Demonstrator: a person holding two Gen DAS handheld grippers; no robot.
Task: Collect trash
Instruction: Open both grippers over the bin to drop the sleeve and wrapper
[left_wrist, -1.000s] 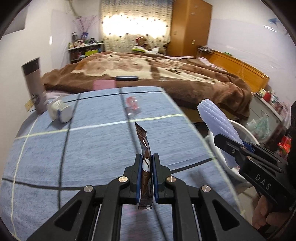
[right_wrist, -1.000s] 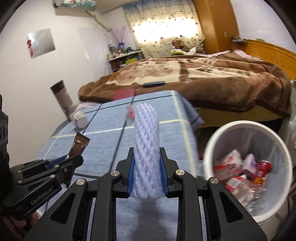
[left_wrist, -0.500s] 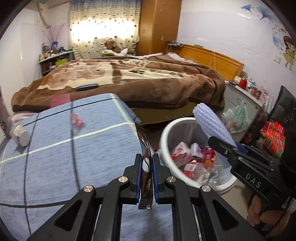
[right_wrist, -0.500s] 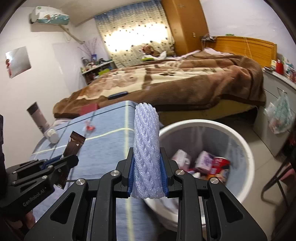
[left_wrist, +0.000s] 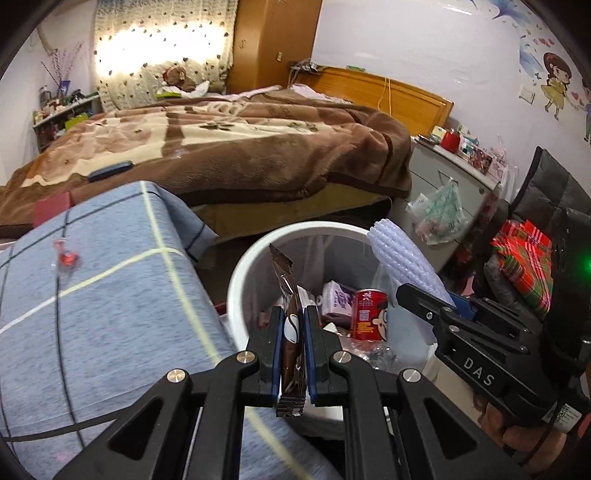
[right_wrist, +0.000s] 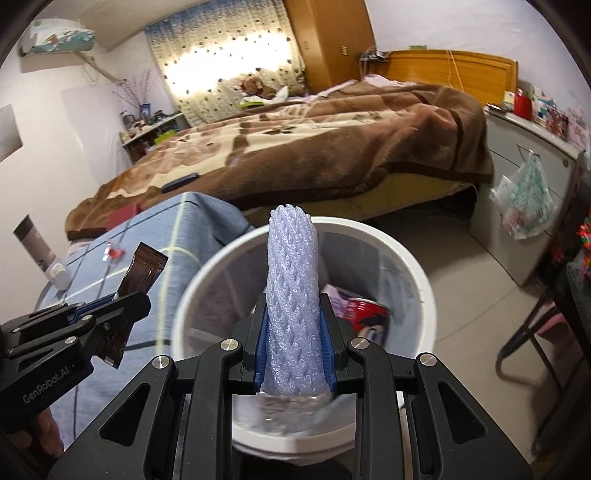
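My left gripper (left_wrist: 292, 325) is shut on a brown snack wrapper (left_wrist: 289, 310) that stands upright between its pads, at the near left rim of the white trash bin (left_wrist: 240, 280). My right gripper (right_wrist: 294, 321) is shut on a pale lilac foam net sleeve (right_wrist: 291, 280), held upright over the bin (right_wrist: 406, 258). In the left wrist view the right gripper (left_wrist: 410, 295) with the sleeve (left_wrist: 402, 258) hangs over the bin's right side. In the right wrist view the left gripper (right_wrist: 136, 301) holds the wrapper (right_wrist: 142, 273) left of the bin.
The bin holds a red can (left_wrist: 369, 314) and several packets. The blue-clothed table (left_wrist: 92, 295) at left carries a small red item (left_wrist: 68, 258) and a grey bottle (right_wrist: 35, 243). A bed (left_wrist: 221, 147), a grey cabinet (right_wrist: 535, 184) and a chair (right_wrist: 546, 332) surround the bin.
Both grippers have swung right from over the table to the bin, each still holding its item. The bin now fills the middle of both views.
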